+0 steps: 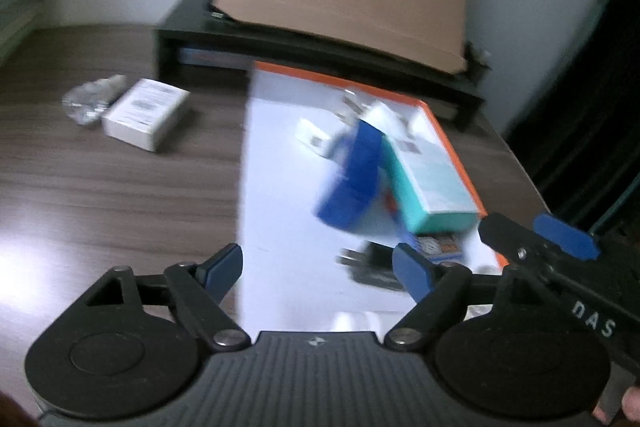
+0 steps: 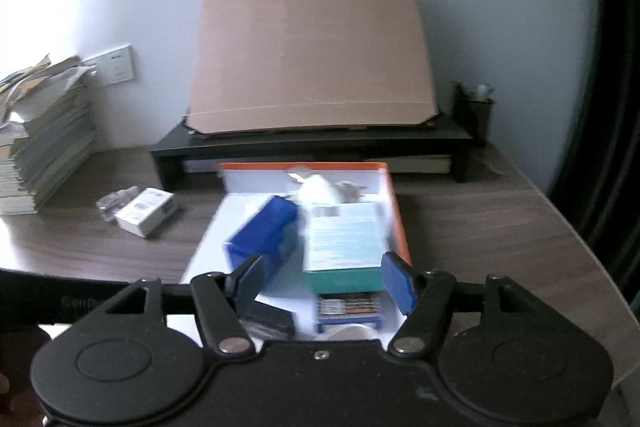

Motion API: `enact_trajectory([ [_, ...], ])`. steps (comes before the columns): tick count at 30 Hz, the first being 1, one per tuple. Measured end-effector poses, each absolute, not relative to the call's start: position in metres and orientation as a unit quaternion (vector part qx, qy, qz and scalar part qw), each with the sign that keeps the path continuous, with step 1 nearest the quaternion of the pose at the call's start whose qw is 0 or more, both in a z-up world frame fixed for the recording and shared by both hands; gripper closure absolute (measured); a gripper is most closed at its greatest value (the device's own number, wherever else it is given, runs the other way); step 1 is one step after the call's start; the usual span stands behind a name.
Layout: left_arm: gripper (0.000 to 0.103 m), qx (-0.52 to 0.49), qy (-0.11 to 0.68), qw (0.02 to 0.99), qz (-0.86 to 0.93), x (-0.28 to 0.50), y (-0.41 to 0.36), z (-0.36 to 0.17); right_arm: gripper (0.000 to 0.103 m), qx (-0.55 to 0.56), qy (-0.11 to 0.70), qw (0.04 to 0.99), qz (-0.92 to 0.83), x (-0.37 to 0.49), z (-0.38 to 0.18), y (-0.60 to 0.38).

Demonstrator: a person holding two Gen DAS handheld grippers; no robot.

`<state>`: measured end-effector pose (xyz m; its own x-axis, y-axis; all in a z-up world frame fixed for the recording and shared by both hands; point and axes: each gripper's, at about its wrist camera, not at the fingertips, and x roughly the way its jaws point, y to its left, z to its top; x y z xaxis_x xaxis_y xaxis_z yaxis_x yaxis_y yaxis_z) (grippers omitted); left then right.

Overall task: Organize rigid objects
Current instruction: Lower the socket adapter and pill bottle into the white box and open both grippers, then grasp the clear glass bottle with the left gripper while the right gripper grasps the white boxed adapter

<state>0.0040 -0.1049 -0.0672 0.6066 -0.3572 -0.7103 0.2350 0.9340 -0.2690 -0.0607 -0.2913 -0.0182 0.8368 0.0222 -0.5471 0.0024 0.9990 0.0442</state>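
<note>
An open orange-rimmed white box (image 1: 280,155) (image 2: 394,211) sits on the dark wood desk. It holds a blue box (image 1: 352,183) (image 2: 264,235), a teal box (image 1: 432,179) (image 2: 344,247), a pack of batteries (image 1: 438,245) (image 2: 348,307), a black item (image 1: 372,267) (image 2: 268,319) and small white items at the back. My left gripper (image 1: 318,269) is open and empty over the near end of the box. My right gripper (image 2: 322,281) is open and empty, also over the near end; it shows at the right in the left wrist view (image 1: 536,231).
A small white box (image 1: 146,113) (image 2: 146,211) and a crumpled clear wrapper (image 1: 86,101) (image 2: 110,203) lie on the desk to the left. A black monitor riser (image 1: 312,39) (image 2: 312,143) with cardboard (image 2: 312,55) stands behind. Stacked books (image 2: 44,155) are far left.
</note>
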Motion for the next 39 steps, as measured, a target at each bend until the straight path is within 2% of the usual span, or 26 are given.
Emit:
enact_trajectory([
  [7,0.016,-0.084,0.407,0.905,-0.091,0.023,-0.042,-0.062,0.022,0.026,0.306,0.95,0.06,-0.035,-0.018,-0.233],
  [11,0.012,-0.074,0.396,0.914,-0.053,0.045,0.002,-0.066,0.022,0.037,0.318,0.944,0.077,-0.02,-0.021,-0.202],
  [21,0.009,0.068,0.346,0.931,-0.094,0.146,0.052,-0.094,0.022,0.037,0.351,0.934,0.053,-0.017,-0.034,-0.163],
  [28,0.008,0.102,0.343,0.922,-0.149,0.19,0.057,-0.119,0.022,0.046,0.369,0.928,0.007,-0.017,-0.046,-0.153],
  [31,0.016,0.104,0.348,0.914,-0.181,0.201,0.058,-0.128,0.022,0.049,0.373,0.927,0.002,-0.014,-0.048,-0.146],
  [34,0.03,0.098,0.337,0.914,-0.203,0.204,0.061,-0.129,0.022,0.049,0.369,0.928,0.004,-0.006,-0.047,-0.136],
  [35,0.044,0.098,0.335,0.914,-0.206,0.203,0.062,-0.128,0.022,0.051,0.368,0.928,0.005,-0.001,-0.047,-0.132],
  [36,0.052,0.097,0.332,0.915,-0.208,0.201,0.063,-0.126,0.022,0.055,0.368,0.928,0.006,0.003,-0.047,-0.13],
  [39,0.052,0.078,0.336,0.917,-0.199,0.191,0.073,-0.124,0.021,0.085,0.371,0.925,0.011,0.022,-0.05,-0.122],
])
